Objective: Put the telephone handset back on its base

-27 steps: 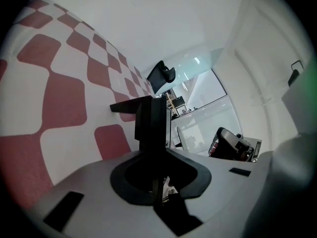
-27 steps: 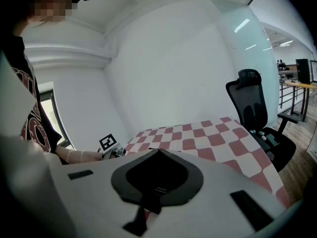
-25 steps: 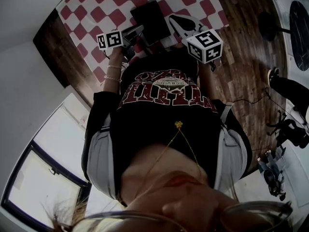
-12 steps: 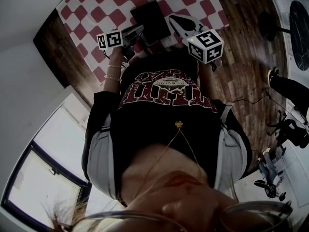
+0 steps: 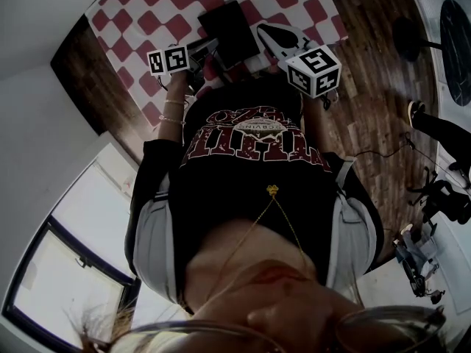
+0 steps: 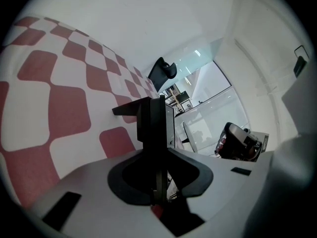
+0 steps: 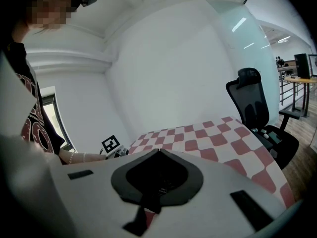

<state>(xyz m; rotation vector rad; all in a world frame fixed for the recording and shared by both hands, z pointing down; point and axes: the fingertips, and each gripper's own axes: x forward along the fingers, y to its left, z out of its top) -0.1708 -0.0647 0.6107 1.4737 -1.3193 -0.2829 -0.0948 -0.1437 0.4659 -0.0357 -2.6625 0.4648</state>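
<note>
Red-and-white checked table (image 5: 140,6) carrying a black slab-shaped telephone (image 5: 229,29).
Its edge sits inside the left tool (image 6: 158,133), whose jaws have just been opening, now apart; handset indistinguishable from base; right tool (image 7: 158,152) closed, empty.

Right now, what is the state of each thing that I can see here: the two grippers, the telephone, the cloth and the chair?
Left gripper: jaws have just been opening; a black slab stands between them; contact unclear.
Right gripper: jaws together, empty.
Telephone: lying flat; handset too dark to make out.
Cloth: spread flat.
Chair: upright, empty.
</note>
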